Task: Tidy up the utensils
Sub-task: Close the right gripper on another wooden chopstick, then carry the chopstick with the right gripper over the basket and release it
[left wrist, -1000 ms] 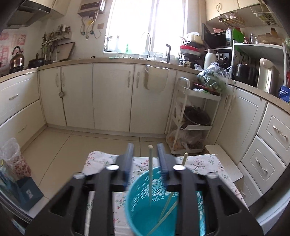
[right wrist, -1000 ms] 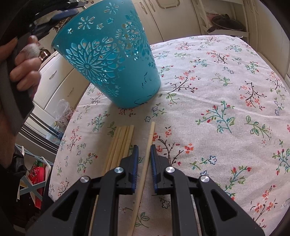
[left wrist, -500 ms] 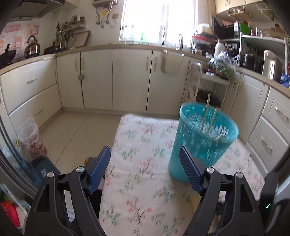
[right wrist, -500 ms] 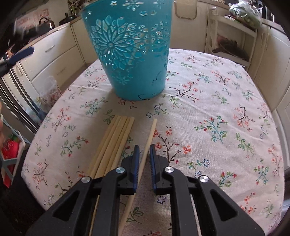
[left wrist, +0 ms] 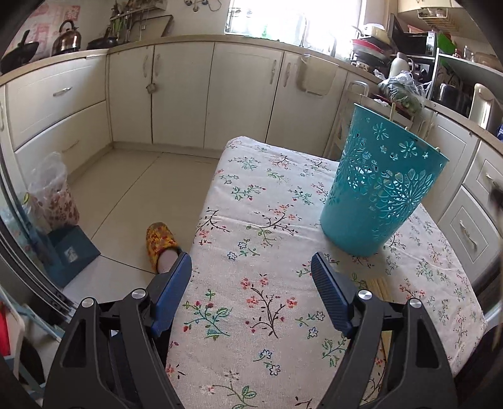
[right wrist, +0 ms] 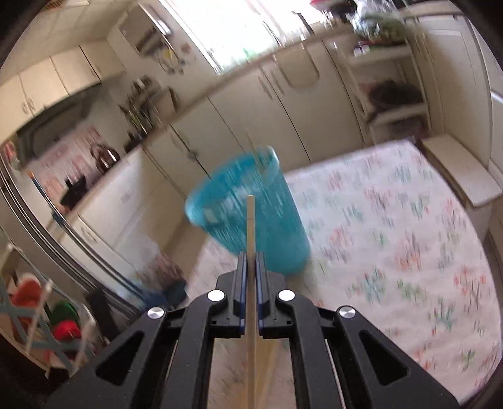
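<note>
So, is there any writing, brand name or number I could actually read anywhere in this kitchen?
None can be read.
Pink wall poster by the dark metal kettle: printing too blurred.
Dark blue box on the floor: small pale label, too small.
Teal plastic cut-out basket: flower patterns only, no text.

The left wrist camera sits behind its gripper (left wrist: pixel 251 277) at the bottom of the frame, looking down over the near end of the flowered tablecloth (left wrist: pixel 261 251) toward the kitchen cabinets (left wrist: pixel 188 91), with the teal basket (left wrist: pixel 383 185) close at right. The right wrist camera peers along its gripper (right wrist: pixel 250 261) from low centre, tilted and blurred, the basket (right wrist: pixel 267 220) straight ahead in mid-frame. Both views share the basket, tablecloth (right wrist: pixel 393 226) and cabinets (right wrist: pixel 251 103).
</note>
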The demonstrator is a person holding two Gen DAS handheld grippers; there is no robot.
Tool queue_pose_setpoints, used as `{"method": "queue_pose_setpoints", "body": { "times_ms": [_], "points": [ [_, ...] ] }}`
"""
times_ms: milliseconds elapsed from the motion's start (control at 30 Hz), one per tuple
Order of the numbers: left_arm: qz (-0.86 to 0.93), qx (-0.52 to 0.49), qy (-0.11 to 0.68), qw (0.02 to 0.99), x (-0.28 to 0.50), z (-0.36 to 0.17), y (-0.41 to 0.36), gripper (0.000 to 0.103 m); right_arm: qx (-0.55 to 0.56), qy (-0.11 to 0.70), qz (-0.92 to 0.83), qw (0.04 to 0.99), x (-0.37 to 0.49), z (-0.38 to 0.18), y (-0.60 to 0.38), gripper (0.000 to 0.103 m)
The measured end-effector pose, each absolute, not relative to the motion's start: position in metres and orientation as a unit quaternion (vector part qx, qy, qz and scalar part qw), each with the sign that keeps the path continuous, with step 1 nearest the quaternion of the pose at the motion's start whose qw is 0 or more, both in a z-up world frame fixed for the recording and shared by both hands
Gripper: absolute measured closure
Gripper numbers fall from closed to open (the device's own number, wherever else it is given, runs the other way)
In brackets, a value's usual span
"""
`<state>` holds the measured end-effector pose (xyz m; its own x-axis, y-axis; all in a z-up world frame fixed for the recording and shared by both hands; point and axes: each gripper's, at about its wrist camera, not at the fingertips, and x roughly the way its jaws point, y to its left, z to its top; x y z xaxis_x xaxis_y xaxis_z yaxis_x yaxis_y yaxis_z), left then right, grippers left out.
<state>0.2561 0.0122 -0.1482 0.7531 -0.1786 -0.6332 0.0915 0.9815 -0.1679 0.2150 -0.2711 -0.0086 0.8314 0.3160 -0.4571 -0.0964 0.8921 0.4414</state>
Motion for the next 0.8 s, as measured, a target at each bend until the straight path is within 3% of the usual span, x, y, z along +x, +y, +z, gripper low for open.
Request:
{"method": "queue_pose_setpoints", "body": {
  "times_ms": [167,333,700,800],
  "points": [
    [-0.079,-0.078,0.345,0.932,0.259,-0.153,0.016,0.029,0.193,0.166,0.103,0.962,0.268,0.055,-0.255,0.097],
    [-0.087,-0.079,0.344,0.931,0.259,-0.155,0.014,0.029,0.175,0.128,0.07,0.974,0.322,0.057,-0.232,0.097],
    [-0.091,-0.095,0.35,0.928,0.263,-0.159,0.017,0.029,0.101,0.219,0.041,0.97,0.348,-0.001,-0.218,0.096],
    [-0.088,-0.097,0.351,0.927,0.263,-0.159,0.017,0.029,0.103,0.205,0.045,0.972,0.325,0.007,-0.222,0.089]
  ]
}}
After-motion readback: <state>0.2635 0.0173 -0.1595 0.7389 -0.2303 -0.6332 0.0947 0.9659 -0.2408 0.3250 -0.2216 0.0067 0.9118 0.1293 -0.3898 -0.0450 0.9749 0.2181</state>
